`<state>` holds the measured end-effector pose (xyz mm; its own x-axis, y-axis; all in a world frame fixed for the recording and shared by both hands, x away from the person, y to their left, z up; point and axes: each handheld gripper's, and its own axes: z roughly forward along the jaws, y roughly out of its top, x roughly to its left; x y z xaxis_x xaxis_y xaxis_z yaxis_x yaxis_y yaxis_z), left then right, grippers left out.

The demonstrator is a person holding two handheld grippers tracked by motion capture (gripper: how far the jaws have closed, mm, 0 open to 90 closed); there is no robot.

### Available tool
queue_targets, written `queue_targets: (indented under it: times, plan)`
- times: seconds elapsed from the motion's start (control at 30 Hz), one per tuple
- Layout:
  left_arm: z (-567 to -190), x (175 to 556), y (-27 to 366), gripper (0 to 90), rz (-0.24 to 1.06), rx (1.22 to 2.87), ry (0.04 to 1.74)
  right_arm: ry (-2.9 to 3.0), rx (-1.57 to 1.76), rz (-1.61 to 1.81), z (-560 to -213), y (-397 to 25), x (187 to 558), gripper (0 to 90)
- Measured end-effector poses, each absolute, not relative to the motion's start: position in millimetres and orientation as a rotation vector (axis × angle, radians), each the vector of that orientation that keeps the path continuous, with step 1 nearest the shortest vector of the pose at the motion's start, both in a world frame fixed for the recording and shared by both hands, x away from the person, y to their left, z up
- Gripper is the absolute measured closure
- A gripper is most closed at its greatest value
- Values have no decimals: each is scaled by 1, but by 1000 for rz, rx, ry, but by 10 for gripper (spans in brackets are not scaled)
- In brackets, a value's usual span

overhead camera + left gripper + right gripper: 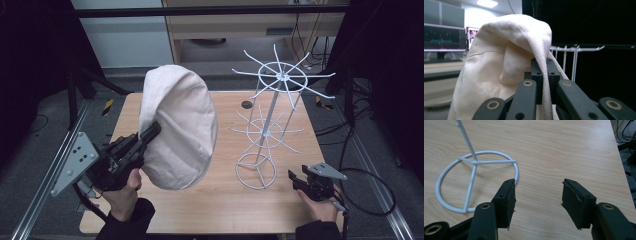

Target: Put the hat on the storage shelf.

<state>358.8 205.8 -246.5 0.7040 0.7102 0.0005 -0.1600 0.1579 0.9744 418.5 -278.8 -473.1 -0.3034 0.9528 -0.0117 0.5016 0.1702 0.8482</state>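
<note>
While the left gripper (150,134) holds a cream fabric hat (180,125) above the wooden table (225,200), its jaws are closed on a fold of the cloth. The hat hangs in the air at the left side, near the white wire rack (272,125) but apart from it. The right gripper (537,195) rests low beside the rack's round base (476,180), with its jaws open and nothing between them.

High view overhead, facing forward-down; both gripper views close; all 3 share wire rack (272,125).
</note>
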Motion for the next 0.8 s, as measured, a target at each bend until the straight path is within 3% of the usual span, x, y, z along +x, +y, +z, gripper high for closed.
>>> queue_targets:
  times: [0.8]
  plan:
    - [-201, 336, 161, 884, 597, 1234, 325, 1881, 1384, 1046, -472, -279, 418, 446]
